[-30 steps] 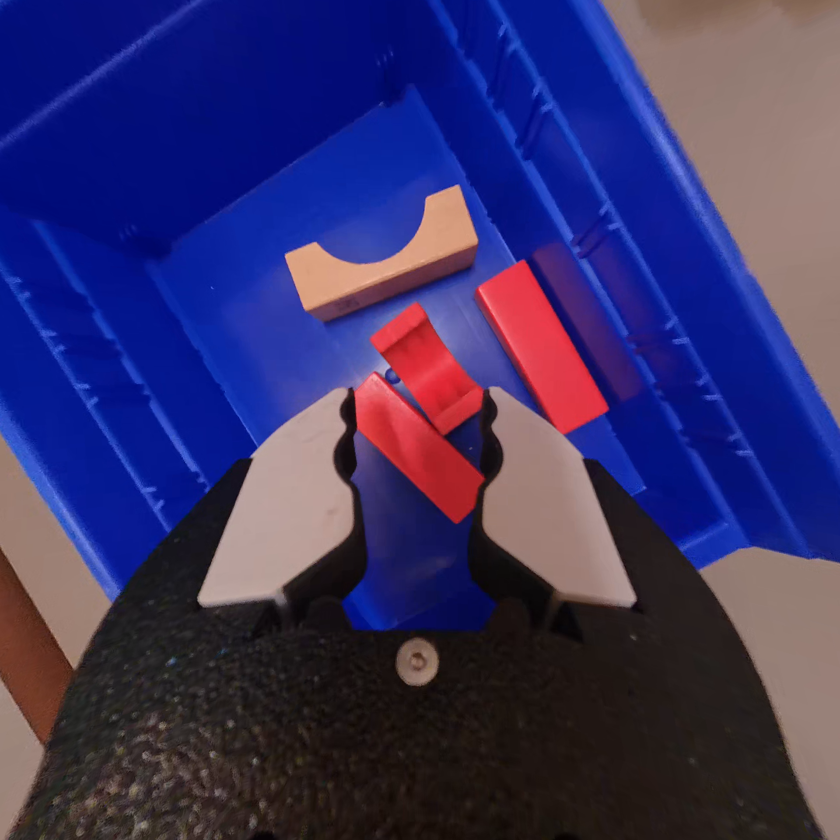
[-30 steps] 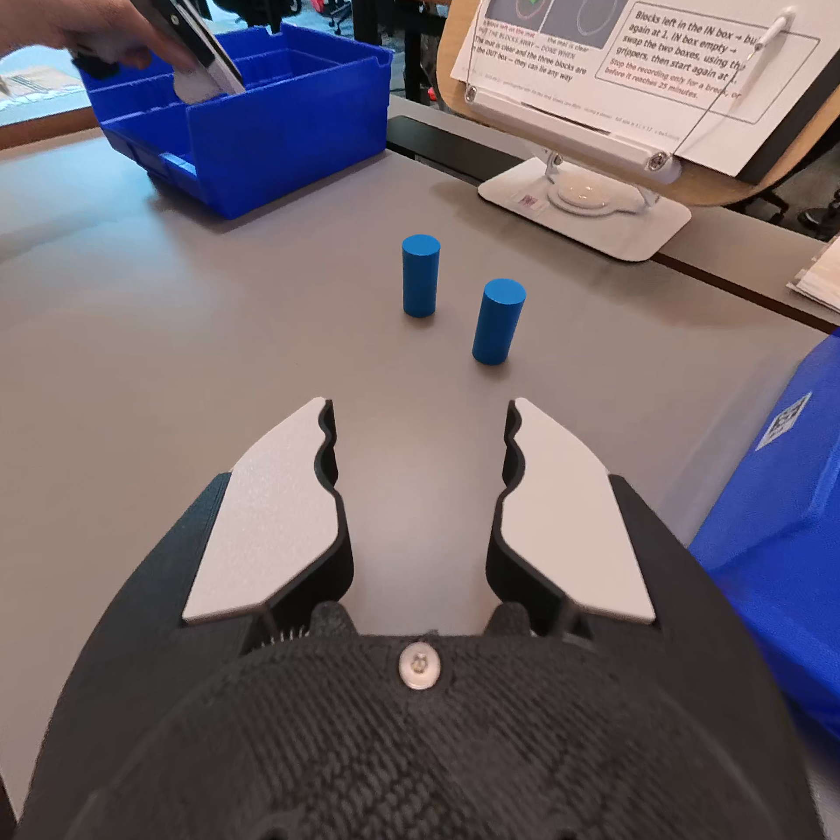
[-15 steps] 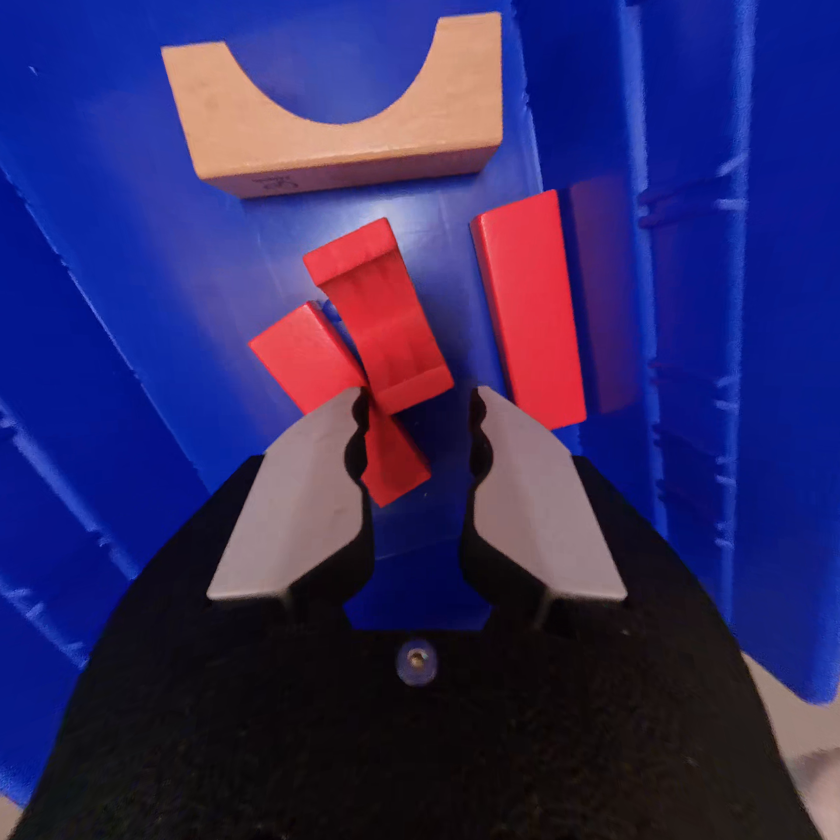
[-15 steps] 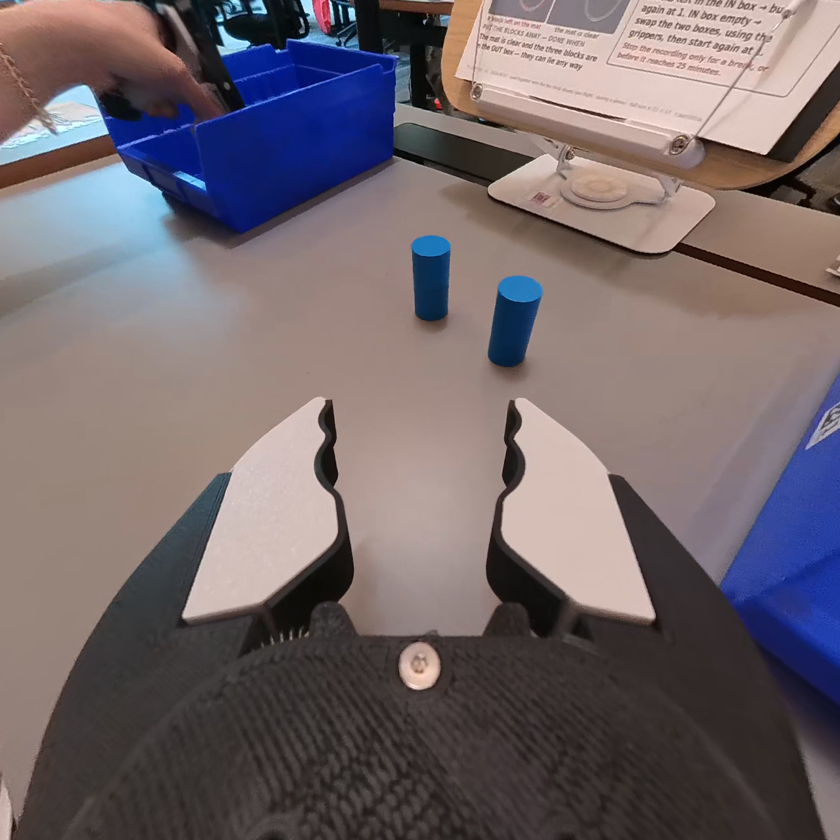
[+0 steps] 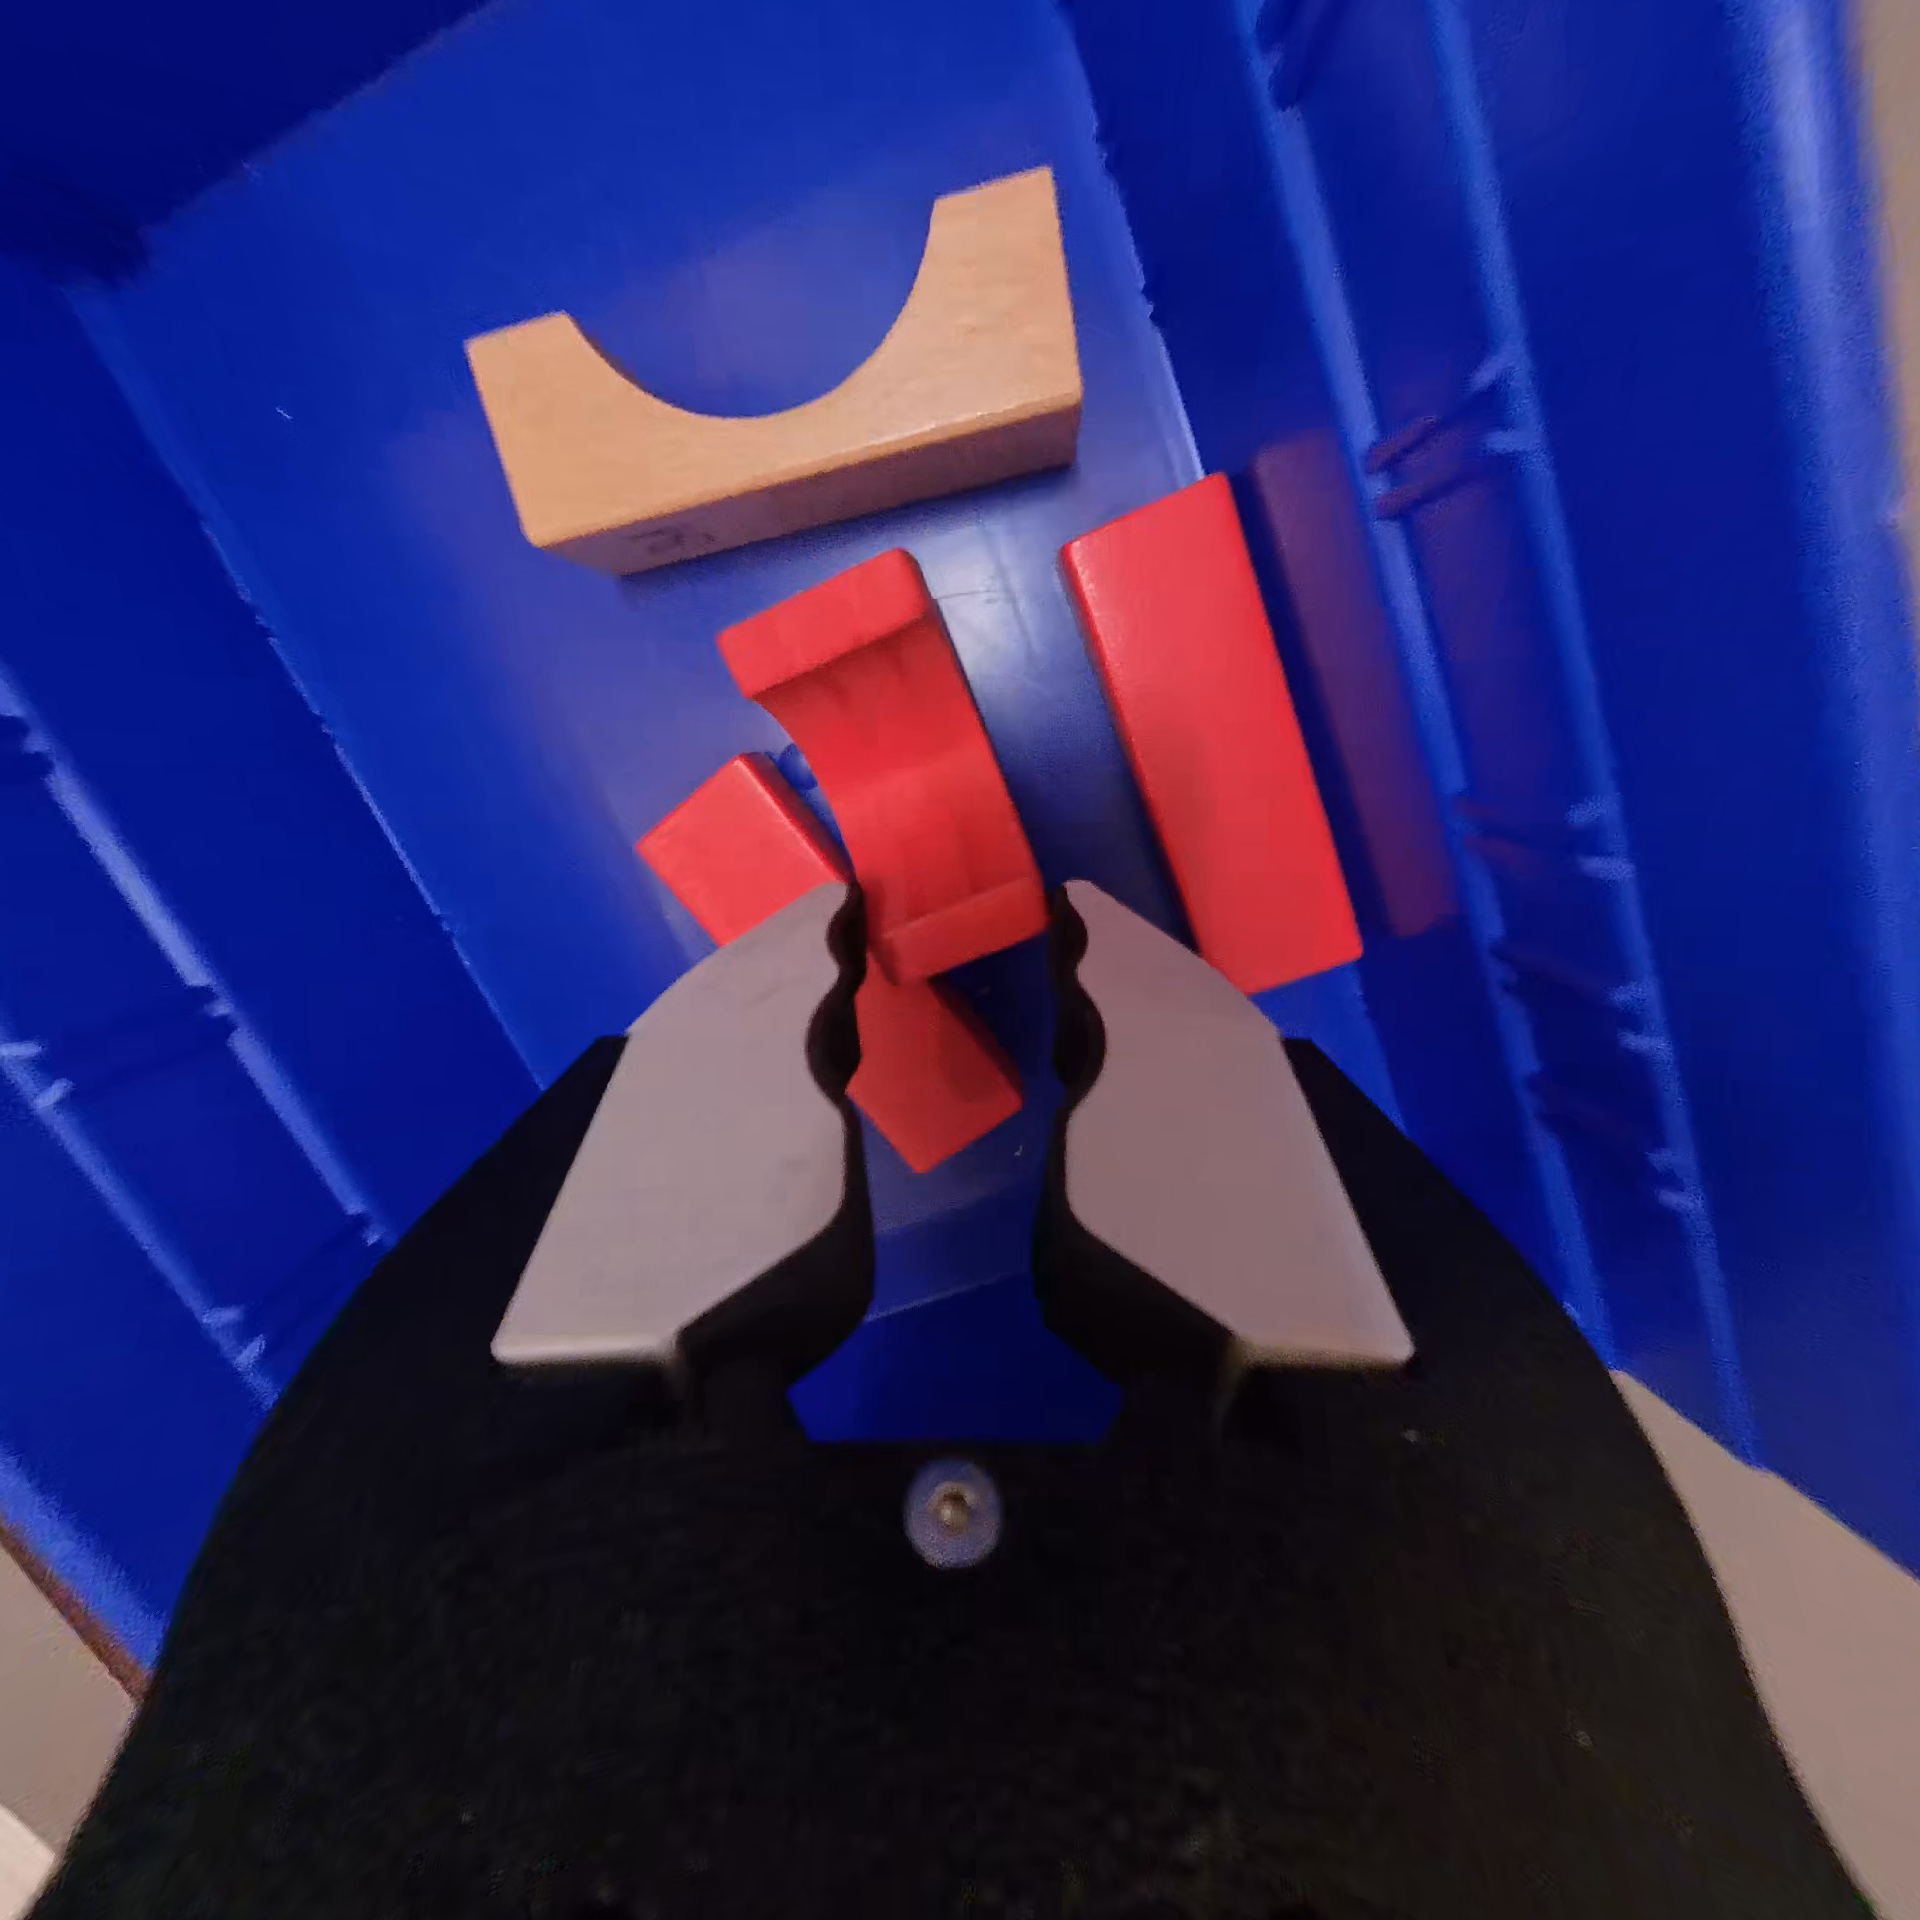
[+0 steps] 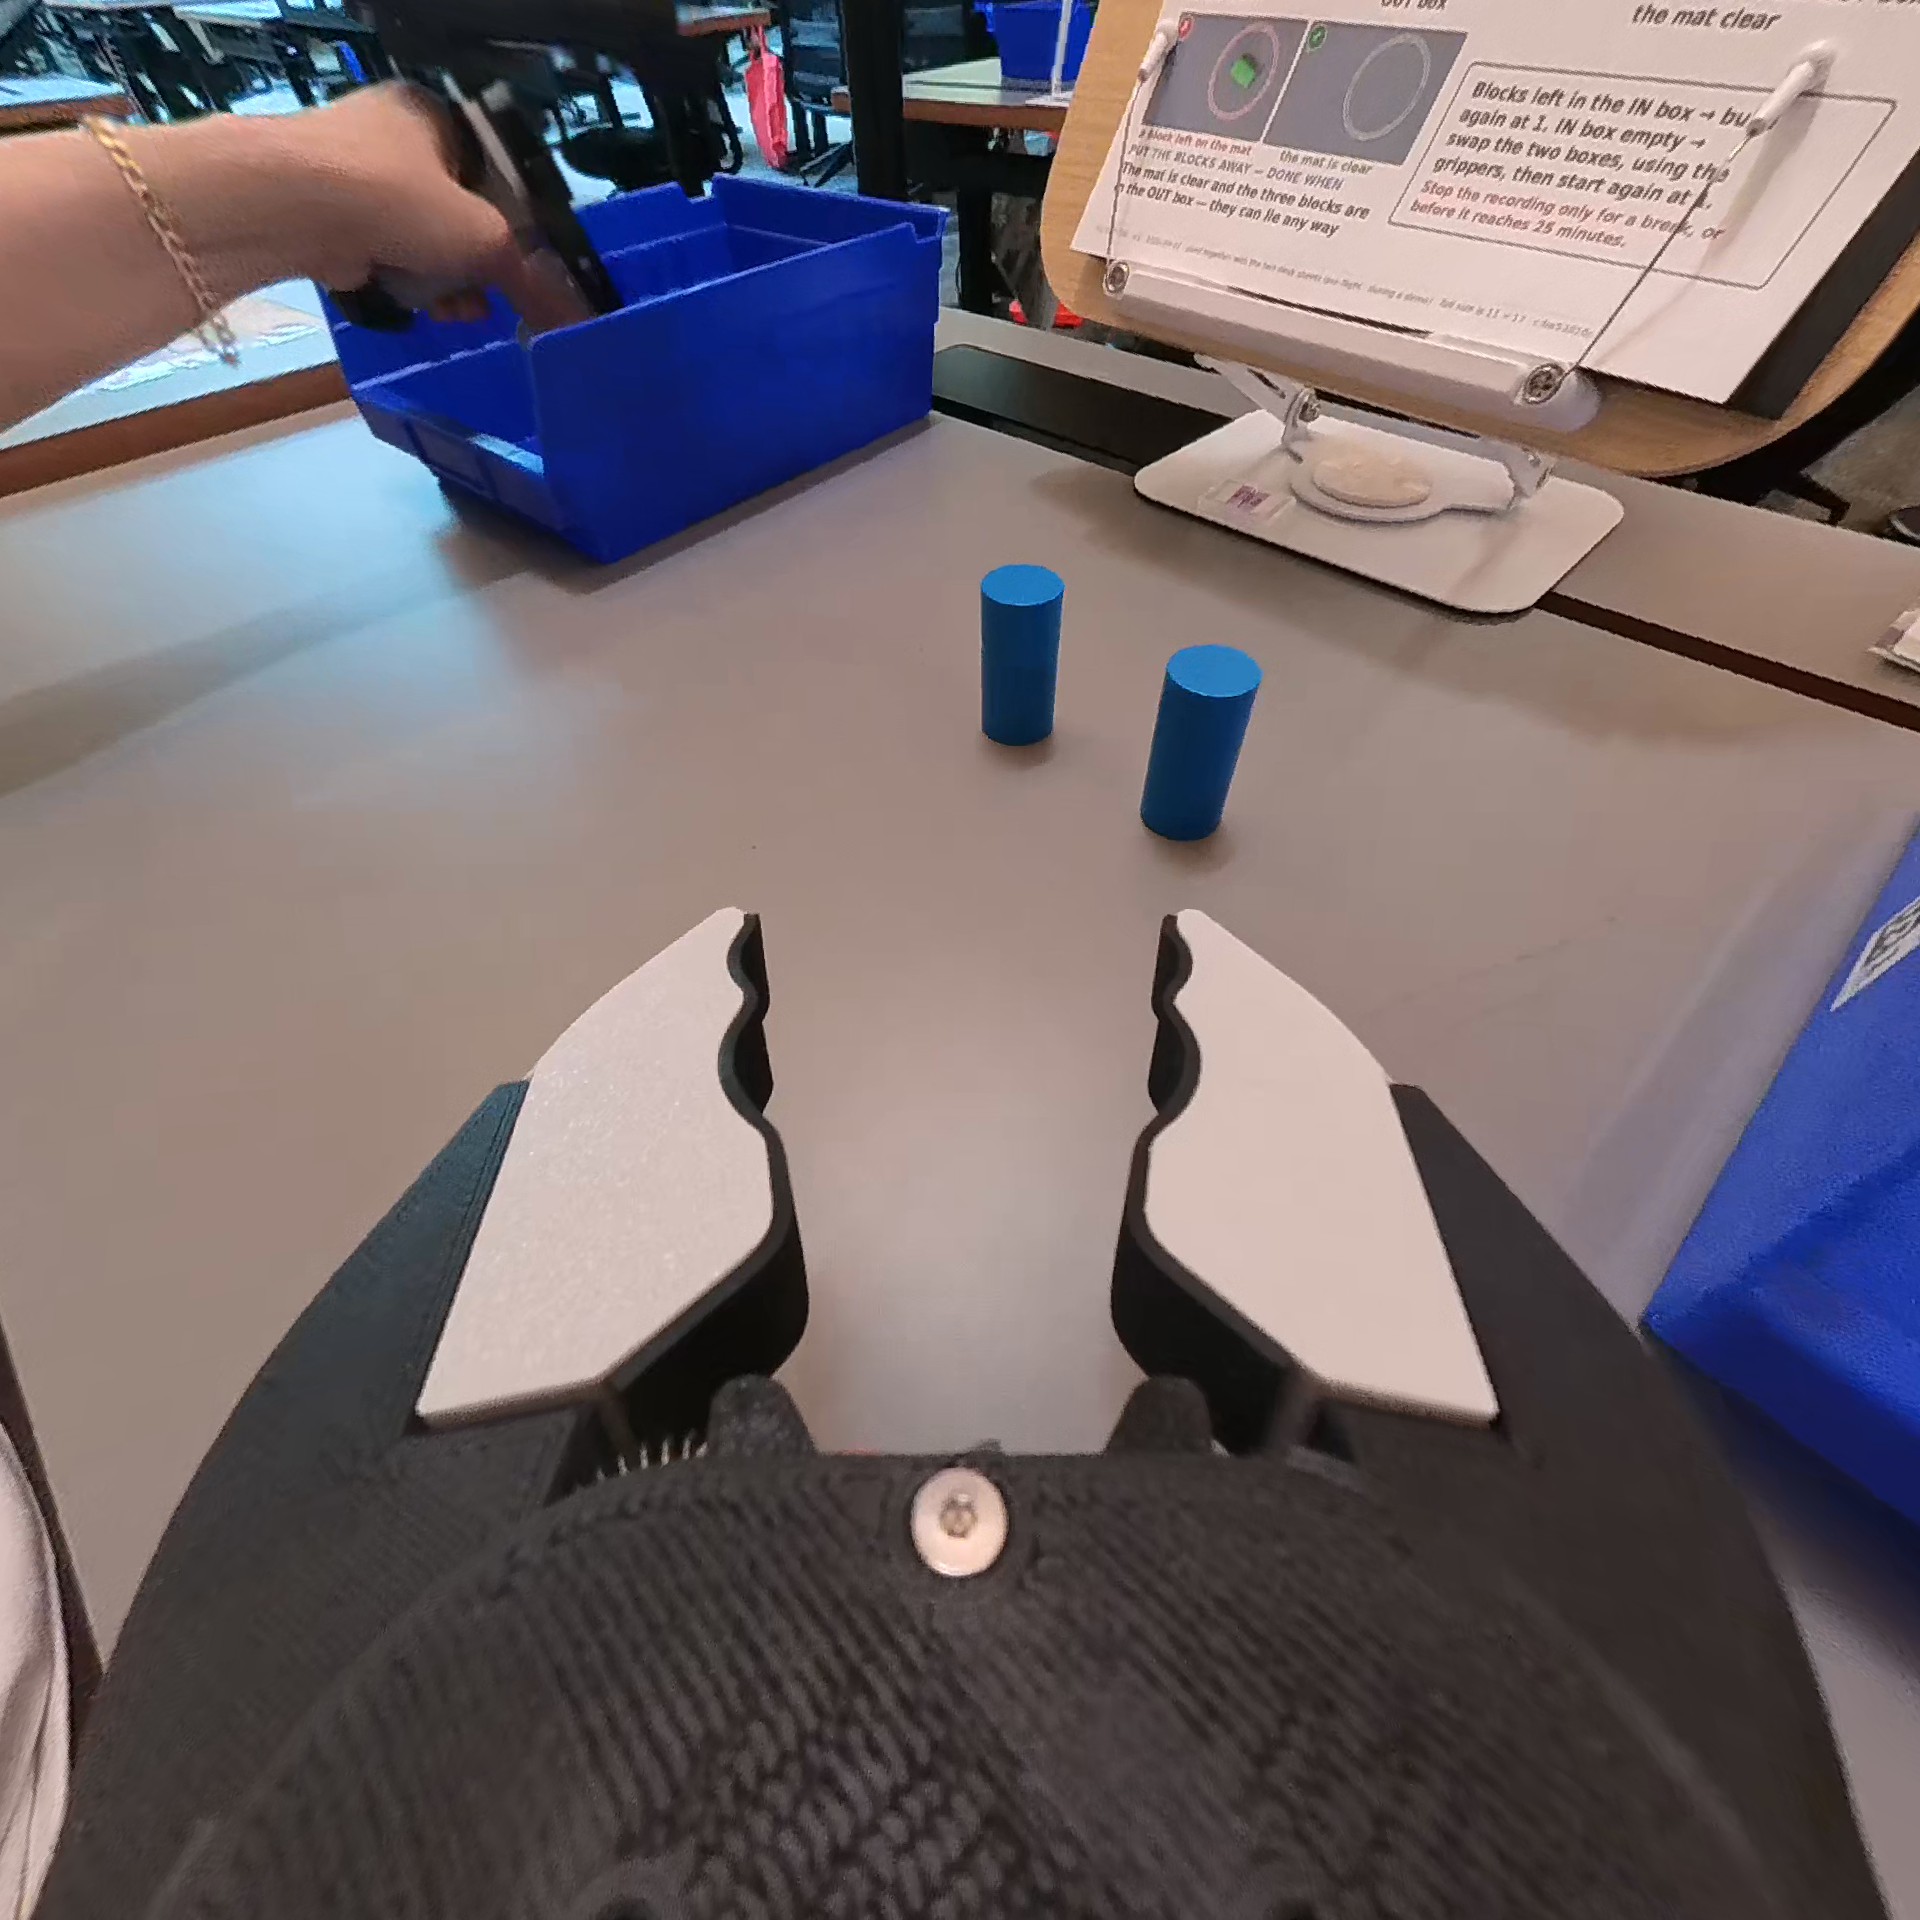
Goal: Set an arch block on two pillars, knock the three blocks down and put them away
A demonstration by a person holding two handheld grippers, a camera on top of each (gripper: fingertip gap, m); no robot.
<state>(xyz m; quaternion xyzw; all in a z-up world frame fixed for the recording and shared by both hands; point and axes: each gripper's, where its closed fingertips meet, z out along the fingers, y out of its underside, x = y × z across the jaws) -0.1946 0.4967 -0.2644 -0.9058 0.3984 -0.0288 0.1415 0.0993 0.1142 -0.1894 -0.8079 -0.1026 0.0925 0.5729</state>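
Left wrist view: left gripper [image 5: 954, 904] angled into bin [image 5: 312, 935], fingers [image 5: 717, 1122] straddling red arch block [image 5: 904, 800].

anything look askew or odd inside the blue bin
Yes: the red arch block lies propped crookedly across a red flat block in the blue bin. The tan arch block and red long block lie flat.
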